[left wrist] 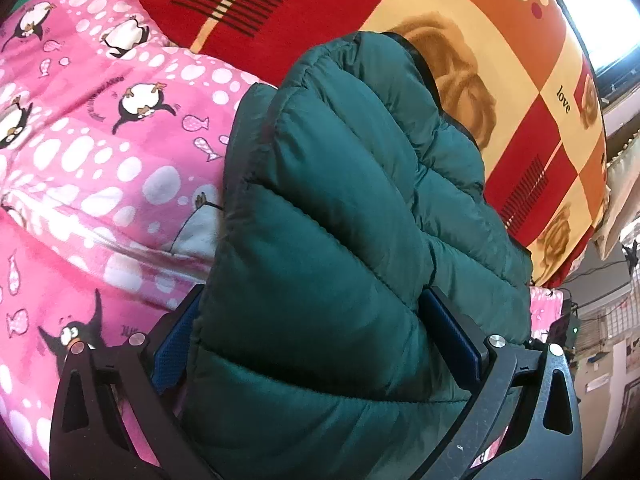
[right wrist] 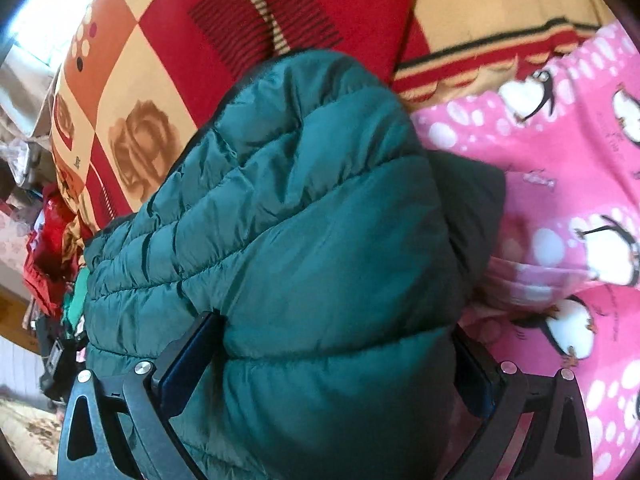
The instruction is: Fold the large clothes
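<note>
A folded dark green puffer jacket (left wrist: pixel 344 184) lies as a thick bundle on the bed, between a pink penguin-print quilt (left wrist: pixel 100 152) and a red and cream blanket (left wrist: pixel 500 64). My left gripper (left wrist: pixel 312 304) stands wide around the near end of the bundle. The jacket fills the gap, but most of the left blue pad (left wrist: pixel 176 332) is bare, so the hold looks slack. In the right wrist view the same jacket (right wrist: pixel 304 208) bulges between the jaws of my right gripper (right wrist: pixel 336 332). The left pad (right wrist: pixel 192 344) dents the padding and the other is half buried in it.
The pink quilt (right wrist: pixel 560 208) rises in a soft heap beside the jacket. The patterned blanket (right wrist: pixel 168 40) covers the bed beyond. Off the bed's edge lie red clothes (right wrist: pixel 44 264) and room clutter (left wrist: pixel 600 320); a bright window (left wrist: pixel 600 8) is at the far end.
</note>
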A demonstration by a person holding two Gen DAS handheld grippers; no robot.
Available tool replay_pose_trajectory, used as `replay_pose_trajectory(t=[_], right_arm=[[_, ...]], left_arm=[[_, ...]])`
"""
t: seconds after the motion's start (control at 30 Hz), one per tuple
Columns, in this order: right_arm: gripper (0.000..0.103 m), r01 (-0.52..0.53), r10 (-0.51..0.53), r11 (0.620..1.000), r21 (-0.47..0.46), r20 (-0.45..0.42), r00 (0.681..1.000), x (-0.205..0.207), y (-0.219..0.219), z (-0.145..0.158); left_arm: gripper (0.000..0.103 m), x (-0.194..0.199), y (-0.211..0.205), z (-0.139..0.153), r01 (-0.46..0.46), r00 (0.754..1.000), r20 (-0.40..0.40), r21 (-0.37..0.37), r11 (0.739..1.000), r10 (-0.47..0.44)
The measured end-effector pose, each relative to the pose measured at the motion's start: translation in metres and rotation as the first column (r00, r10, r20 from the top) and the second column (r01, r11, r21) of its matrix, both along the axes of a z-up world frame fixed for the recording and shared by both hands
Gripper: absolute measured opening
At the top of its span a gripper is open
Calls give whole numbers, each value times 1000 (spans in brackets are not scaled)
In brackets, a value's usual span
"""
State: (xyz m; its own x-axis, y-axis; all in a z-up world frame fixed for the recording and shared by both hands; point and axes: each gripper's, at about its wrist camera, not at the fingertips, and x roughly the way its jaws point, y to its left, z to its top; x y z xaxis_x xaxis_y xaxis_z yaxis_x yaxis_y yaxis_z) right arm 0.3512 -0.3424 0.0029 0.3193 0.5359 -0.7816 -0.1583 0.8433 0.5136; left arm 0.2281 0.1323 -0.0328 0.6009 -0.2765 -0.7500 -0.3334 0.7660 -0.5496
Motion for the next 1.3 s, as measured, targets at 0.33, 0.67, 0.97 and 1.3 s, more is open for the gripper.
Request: replay_pose_trajectory(t=[0.33,0.67,0.97,1.3], right_arm=[[75,-59,57,998,25,70,996,-12,13,9],[42,-70,59,997,44,207,977,-53,14,65],[42,-70,50,989,129,155,987,-133,-15,97],[71,22,-22,1000,-3,29,999,-162,-22,49]], left_arm=[[62,1,-10,10,67,997,38,20,998,-67],[36,-32,-20,61,101,991,81,40,994,-104],[36,-111,-38,91,209,978,22,24,978,-210],[88,-120,-37,39,140,986,-96,69,988,-133]])
